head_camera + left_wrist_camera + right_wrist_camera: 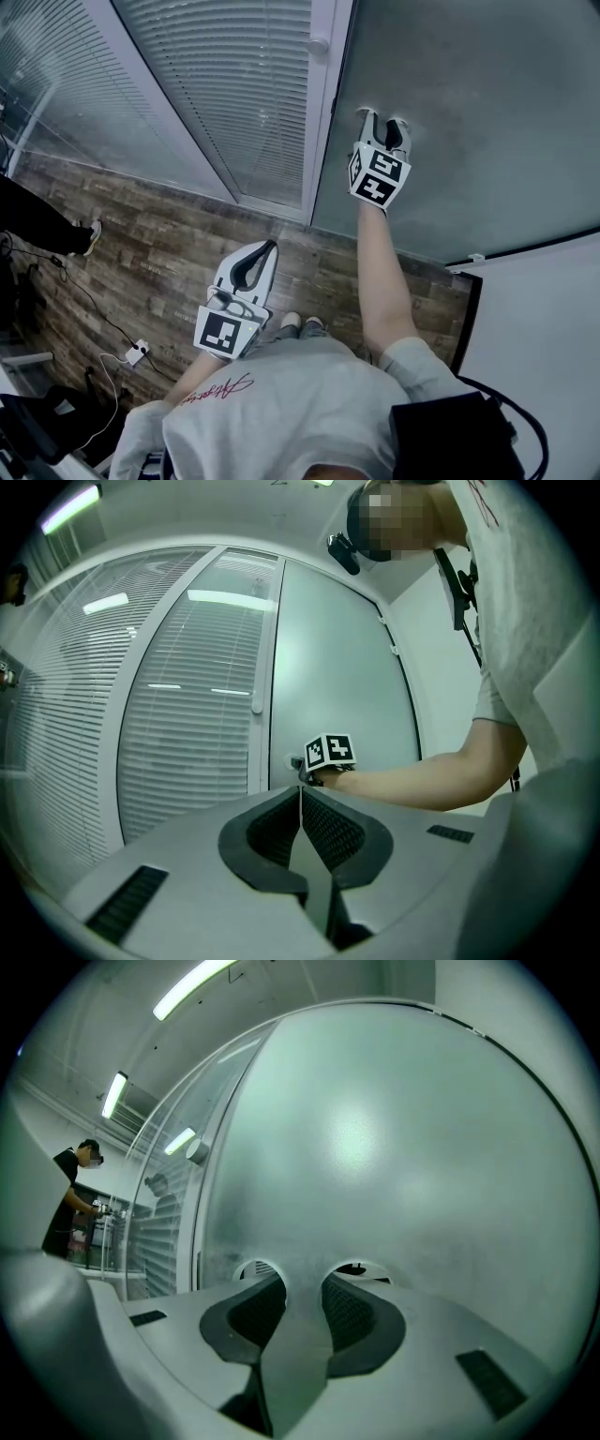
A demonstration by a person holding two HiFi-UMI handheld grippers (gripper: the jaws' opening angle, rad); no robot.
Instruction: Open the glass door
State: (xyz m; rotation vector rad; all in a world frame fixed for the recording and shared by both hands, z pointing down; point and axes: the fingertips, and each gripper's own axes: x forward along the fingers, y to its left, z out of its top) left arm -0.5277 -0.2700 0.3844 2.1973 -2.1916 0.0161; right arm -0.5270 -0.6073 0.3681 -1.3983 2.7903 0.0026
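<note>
right gripper [382,117] jaws apart, empty, tips at frosted glass door [469,112]; left gripper [270,247] closed, empty, back from it; blinds panel [234,84] left of door; shirt script [220,389] unreadable.

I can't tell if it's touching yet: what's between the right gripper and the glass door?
Nothing. In the right gripper view, the right gripper has its open jaws right at the frosted glass door, apparently touching it.

head view steeply down, others facing door [469,112]
</note>
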